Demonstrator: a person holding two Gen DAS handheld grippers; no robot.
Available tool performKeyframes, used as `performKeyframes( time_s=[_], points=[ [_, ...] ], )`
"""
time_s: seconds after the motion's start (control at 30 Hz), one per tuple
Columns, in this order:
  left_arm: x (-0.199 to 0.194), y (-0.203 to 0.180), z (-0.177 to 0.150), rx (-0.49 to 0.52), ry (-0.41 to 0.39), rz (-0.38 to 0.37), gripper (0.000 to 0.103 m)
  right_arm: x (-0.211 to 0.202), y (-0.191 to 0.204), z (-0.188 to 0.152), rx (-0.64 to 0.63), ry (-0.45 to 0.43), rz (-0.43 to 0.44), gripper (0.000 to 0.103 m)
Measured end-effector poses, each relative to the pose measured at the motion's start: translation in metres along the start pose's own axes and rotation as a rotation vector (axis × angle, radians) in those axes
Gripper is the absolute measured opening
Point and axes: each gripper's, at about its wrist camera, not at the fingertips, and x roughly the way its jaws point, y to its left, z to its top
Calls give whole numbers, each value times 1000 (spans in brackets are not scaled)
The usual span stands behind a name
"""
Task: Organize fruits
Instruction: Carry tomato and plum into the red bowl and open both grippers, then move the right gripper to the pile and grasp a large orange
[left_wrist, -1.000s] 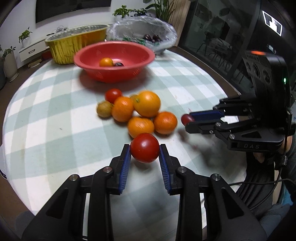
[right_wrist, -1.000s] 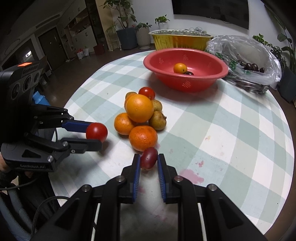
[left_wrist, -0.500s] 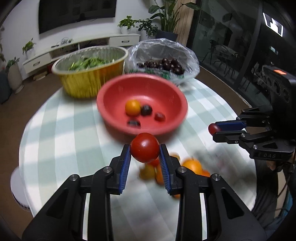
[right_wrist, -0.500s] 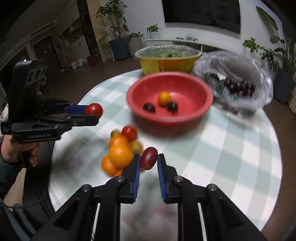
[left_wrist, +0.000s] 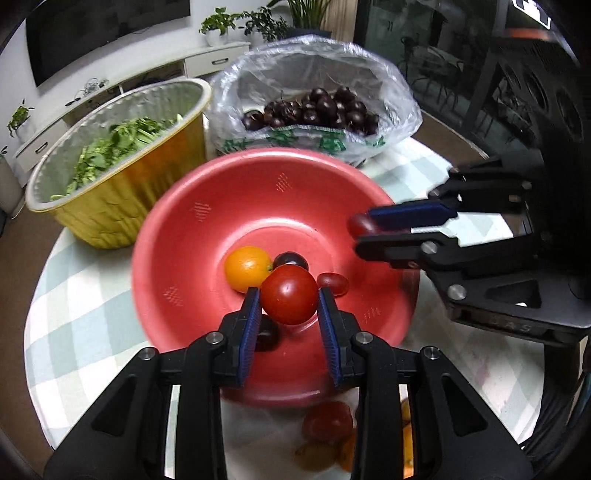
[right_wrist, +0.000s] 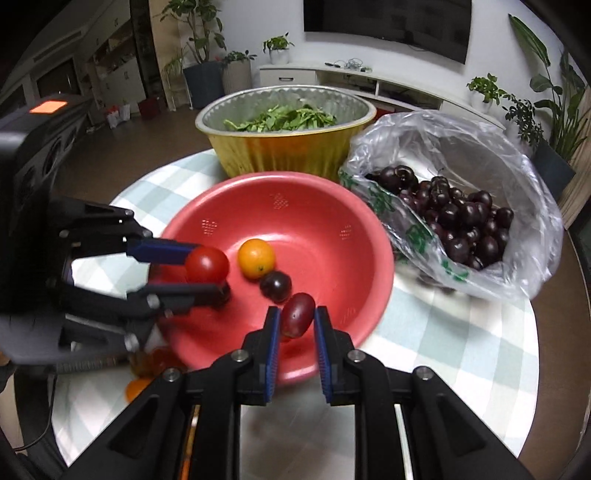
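Left gripper (left_wrist: 289, 297) jaws are clamped on a round red tomato (left_wrist: 290, 294). Right gripper (right_wrist: 295, 319) jaws are narrow, pinching a small oval dark-red fruit (right_wrist: 297, 319) with its long axis roughly upright, tilted a little.

Key relation: both held fruits hang above the red bowl (left_wrist: 207, 236), inside its rim. The tomato is over the near side of the bowl floor, just in front of the orange (left_wrist: 247, 267) and the dark fruit (left_wrist: 290, 259) lying there. The oval fruit is over the near right part, close to the dark fruit as seen from the right wrist. Judgement: release is straight down for either hand; neither is clearly nearer.

Change from a second ago: then both grippers were low over the surface (right_wrist: 461, 347) beside the loose fruit pile (left_wrist: 325, 432), with the bowl far ahead. Now the bowl fills both views and the pile sits behind the jaws at the near edge. Grips are unchanged.

Bag of cherries (right_wrist: 454, 221) and gold tub of greens (right_wrist: 284, 125) sit behind the bowl.
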Motion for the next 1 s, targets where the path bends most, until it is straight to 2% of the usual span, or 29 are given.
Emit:
performKeyframes(
  time_s=[0.4, 0.47, 0.5, 0.53, 0.7, 0.73, 0.8, 0.83, 1.0],
  points=[
    [21, -5, -7, 13, 27, 11, 31, 28, -2, 12, -40, 51, -45, 21],
    [22, -4, -6, 9, 19, 20, 44, 29, 0, 10, -51, 55, -53, 21],
    [20, -3, -7, 4, 8, 23, 59, 29, 0, 9, -54, 56, -56, 21],
    [19, -2, -7, 0, 2, 20, 70, 30, 0, 8, -56, 58, -57, 21],
    [13, -4, -7, 6, -10, 23, 71, 29, -2, 6, -47, 61, -57, 23],
    [11, -4, -8, 2, -12, 21, 71, 28, -1, 6, -48, 58, -56, 25],
    [7, -4, -10, -4, -16, 20, 71, 25, 1, 6, -52, 42, -44, 47],
    [4, -3, -12, -10, -21, 21, 71, 23, 3, 7, -56, 32, -44, 50],
    [-19, -3, -23, -35, -50, 24, 72, 10, 8, 5, -61, 6, -54, 50]
  ],
)
